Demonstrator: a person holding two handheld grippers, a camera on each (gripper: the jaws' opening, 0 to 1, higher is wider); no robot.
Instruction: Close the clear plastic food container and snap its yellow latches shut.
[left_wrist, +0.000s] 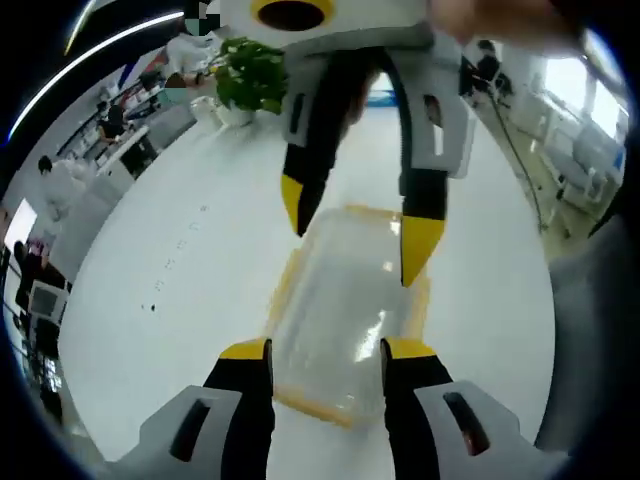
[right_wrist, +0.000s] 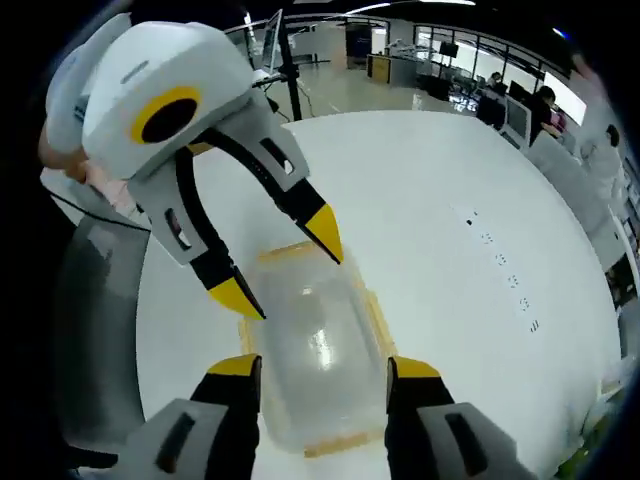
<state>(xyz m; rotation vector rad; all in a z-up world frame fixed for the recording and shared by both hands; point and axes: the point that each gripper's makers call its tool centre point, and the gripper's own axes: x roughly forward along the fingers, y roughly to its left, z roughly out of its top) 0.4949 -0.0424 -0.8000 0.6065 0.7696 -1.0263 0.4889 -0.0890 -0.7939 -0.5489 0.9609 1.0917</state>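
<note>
Currently the clear plastic food container (left_wrist: 345, 315) sits on the white table (left_wrist: 180, 270), lid down over the base, with its yellow latches (left_wrist: 288, 275) lying along the rim. In the left gripper view, the left gripper (left_wrist: 325, 352) has its jaws spread, straddling the near end of the container. The right gripper (left_wrist: 362, 222) comes in from above at the far end, its 2 yellow tips apart and empty. The right gripper view confirms this from the opposite end: the right gripper (right_wrist: 325, 372) brackets its end and the left gripper (right_wrist: 285, 265) hovers over the other.

Assessment: whether any latch is already snapped cannot be told through the glare on the lid. Sound practice is to steady the container with 1 gripper, set a fingertip of the other squarely on a latch, and press toward the base until it seats, then repeat on each side.
</note>
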